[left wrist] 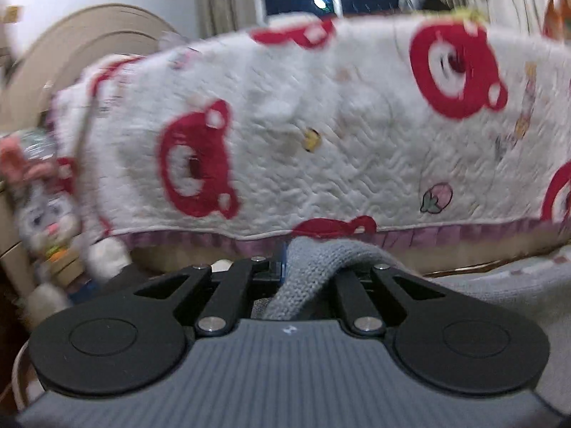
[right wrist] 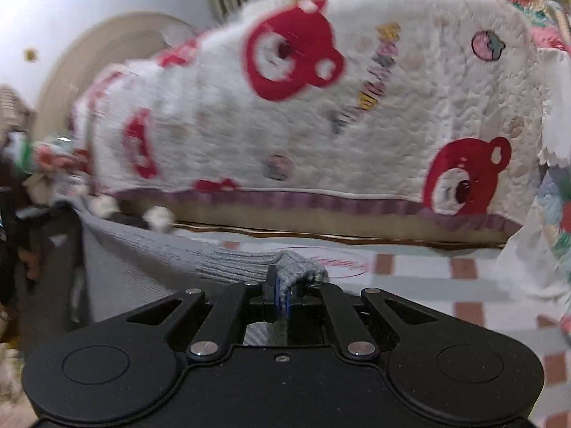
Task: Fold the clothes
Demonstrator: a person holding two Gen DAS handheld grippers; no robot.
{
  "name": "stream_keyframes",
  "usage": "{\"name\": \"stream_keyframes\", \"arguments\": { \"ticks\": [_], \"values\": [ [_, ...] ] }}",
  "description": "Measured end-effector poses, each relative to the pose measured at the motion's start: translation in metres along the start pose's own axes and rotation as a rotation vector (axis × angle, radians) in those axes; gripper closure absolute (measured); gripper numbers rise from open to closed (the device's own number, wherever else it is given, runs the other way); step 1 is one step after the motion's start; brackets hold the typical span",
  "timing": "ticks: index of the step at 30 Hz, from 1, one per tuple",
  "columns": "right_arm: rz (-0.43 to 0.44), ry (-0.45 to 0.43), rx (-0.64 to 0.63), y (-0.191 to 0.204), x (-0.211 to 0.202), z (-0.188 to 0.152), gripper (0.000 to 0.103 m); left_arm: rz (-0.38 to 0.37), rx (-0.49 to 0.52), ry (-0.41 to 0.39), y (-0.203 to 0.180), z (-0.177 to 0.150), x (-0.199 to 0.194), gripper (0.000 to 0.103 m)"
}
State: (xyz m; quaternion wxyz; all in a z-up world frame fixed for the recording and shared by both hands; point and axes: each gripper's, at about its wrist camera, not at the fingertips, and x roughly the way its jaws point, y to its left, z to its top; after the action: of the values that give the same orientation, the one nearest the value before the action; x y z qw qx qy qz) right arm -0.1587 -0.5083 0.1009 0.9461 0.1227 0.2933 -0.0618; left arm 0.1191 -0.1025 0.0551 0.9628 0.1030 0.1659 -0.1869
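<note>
A grey knitted garment (right wrist: 171, 260) is held up between the two claws, above a bed whose checked sheet (right wrist: 428, 285) shows in the right wrist view. In the left wrist view, a thick fold of the grey knit is seen pinched in the left claw (left wrist: 285, 271), the fabric bunched and spilling back over the linkage. In the right wrist view, a corner of the same knit is clamped in the right claw (right wrist: 282, 292), pressed between the blue pads, with the cloth stretched away to the left in a taut edge. Behind it a white quilt with red bear faces (right wrist: 321, 107) is draped over what appears to be the headboard, and a plush toy (left wrist: 46, 214) is glimpsed at the left (both views are blurred, so finer detail cannot be made out).

The garment is judged to be soft, light and stretchy, with no stiffness of its own: it will sag and drape wherever it is unsupported, and the loose knit may pull out of shape if tugged hard. It is unlikely to slip, as the ribbed surface should be gripped well. Hold is best taken at corners or along a hem, as here, so that a straight edge can be kept between the claws.
</note>
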Motion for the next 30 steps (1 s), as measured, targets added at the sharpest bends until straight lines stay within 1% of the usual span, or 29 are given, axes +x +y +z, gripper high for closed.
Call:
{"name": "stream_keyframes", "arguments": {
  "ticks": [1, 2, 5, 6, 7, 8, 9, 10, 11, 13, 15, 18, 19, 21, 24, 25, 26, 28, 30],
  "values": [
    [-0.028, 0.007, 0.002, -0.013, 0.021, 0.014, 0.099, 0.008, 0.013, -0.001, -0.008, 0.006, 0.025, 0.099],
    [-0.060, -0.007, 0.000, -0.023, 0.042, 0.027, 0.099, 0.018, 0.022, -0.006, -0.017, 0.013, 0.049, 0.098],
    [-0.154, -0.073, -0.006, -0.050, 0.101, 0.065, 0.099, 0.050, 0.013, 0.002, -0.036, 0.023, 0.107, 0.089],
    [-0.191, -0.100, 0.009, -0.060, 0.121, 0.074, 0.097, 0.064, -0.002, 0.021, -0.042, 0.022, 0.127, 0.070],
    [-0.230, -0.091, 0.028, -0.068, 0.140, 0.077, 0.092, 0.080, 0.002, 0.061, -0.049, 0.018, 0.145, 0.060],
    [-0.268, -0.071, 0.047, -0.075, 0.159, 0.077, 0.080, 0.097, 0.017, 0.112, -0.055, 0.012, 0.161, 0.047],
    [-0.306, -0.051, 0.065, -0.082, 0.178, 0.078, 0.073, 0.098, 0.042, 0.161, -0.062, 0.002, 0.173, 0.047],
    [-0.347, -0.039, 0.075, -0.085, 0.194, 0.072, 0.072, 0.089, 0.074, 0.209, -0.069, -0.010, 0.182, 0.047],
    [-0.371, -0.026, 0.087, -0.086, 0.205, 0.062, 0.072, 0.068, 0.092, 0.250, -0.073, -0.026, 0.187, 0.047],
    [-0.383, -0.001, 0.111, -0.084, 0.220, 0.033, 0.072, 0.015, 0.095, 0.312, -0.075, -0.061, 0.183, 0.045],
    [-0.350, 0.041, 0.115, -0.074, 0.224, -0.003, 0.072, -0.028, 0.065, 0.353, -0.068, -0.090, 0.170, 0.038],
    [-0.291, 0.087, 0.159, -0.056, 0.210, -0.055, 0.069, -0.041, -0.015, 0.435, -0.043, -0.129, 0.141, 0.035],
    [-0.273, 0.095, 0.176, -0.051, 0.200, -0.074, 0.068, -0.039, -0.041, 0.463, -0.034, -0.141, 0.131, 0.034],
    [-0.260, 0.090, 0.208, -0.042, 0.176, -0.112, 0.058, -0.026, -0.087, 0.518, -0.014, -0.164, 0.109, 0.034],
    [-0.279, 0.088, 0.293, -0.040, 0.146, -0.157, 0.057, 0.029, -0.137, 0.563, 0.019, -0.181, 0.079, 0.033],
    [-0.285, 0.080, 0.341, -0.040, 0.135, -0.170, 0.057, 0.046, -0.159, 0.562, 0.030, -0.184, 0.071, 0.032],
    [-0.284, 0.070, 0.394, -0.041, 0.125, -0.181, 0.057, 0.062, -0.188, 0.557, 0.040, -0.186, 0.064, 0.029],
    [-0.250, 0.062, 0.487, -0.040, 0.108, -0.198, 0.057, 0.086, -0.248, 0.563, 0.058, -0.193, 0.051, 0.029],
    [-0.200, 0.085, 0.462, -0.029, 0.104, -0.199, 0.057, 0.089, -0.301, 0.578, 0.071, -0.199, 0.042, 0.029]
  ]
}}
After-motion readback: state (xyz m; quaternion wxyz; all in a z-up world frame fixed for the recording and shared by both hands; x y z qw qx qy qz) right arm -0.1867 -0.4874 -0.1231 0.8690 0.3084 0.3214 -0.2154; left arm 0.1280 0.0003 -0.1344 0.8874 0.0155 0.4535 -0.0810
